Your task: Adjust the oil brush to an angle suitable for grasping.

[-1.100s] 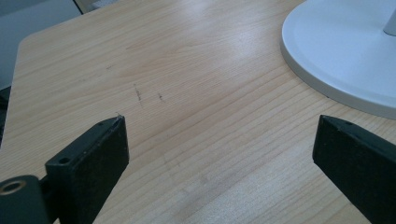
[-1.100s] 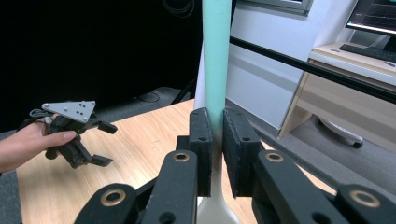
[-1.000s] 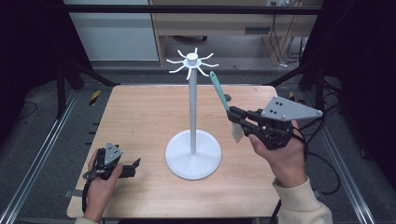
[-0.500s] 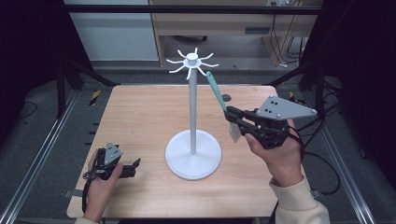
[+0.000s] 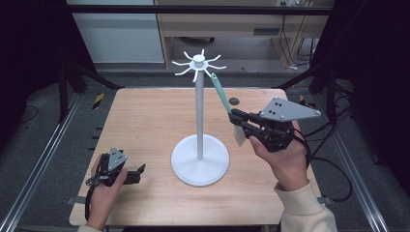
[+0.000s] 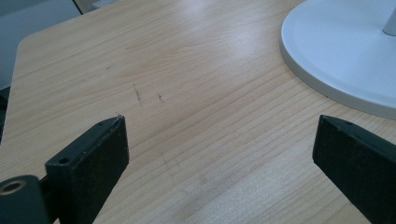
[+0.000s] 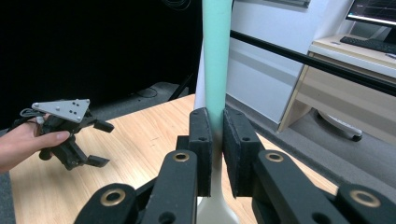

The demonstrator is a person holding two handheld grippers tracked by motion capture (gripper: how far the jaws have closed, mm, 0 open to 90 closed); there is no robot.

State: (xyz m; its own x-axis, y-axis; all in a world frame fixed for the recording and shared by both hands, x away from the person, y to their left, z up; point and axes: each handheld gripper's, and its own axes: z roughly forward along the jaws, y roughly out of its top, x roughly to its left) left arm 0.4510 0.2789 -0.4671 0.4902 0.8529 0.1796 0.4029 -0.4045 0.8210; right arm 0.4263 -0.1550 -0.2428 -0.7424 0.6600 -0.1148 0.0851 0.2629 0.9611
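I have the right claw [image 5: 240, 122] clamped on a spatula [image 5: 223, 98], held up in the air just right of the white stand [image 5: 199, 116], its handle tip close to the hooks [image 5: 197, 66]. To hang it well, I should raise it slowly and line the handle end up with one hook. The spatula has a mint-green handle and a pale blade. My left claw [image 5: 137, 172] rests wide open and empty on the table [image 5: 145, 116], near left.

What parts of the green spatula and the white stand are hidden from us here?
- Teal-handled spatula: in the right gripper view its handle top is cut by the upper edge and its pale blade by the lower edge, behind the right tool.
- Tall white hook stand: in the left gripper view the right edge cuts its round base.
- High view: whether the handle tip touches a hook is too small to tell.
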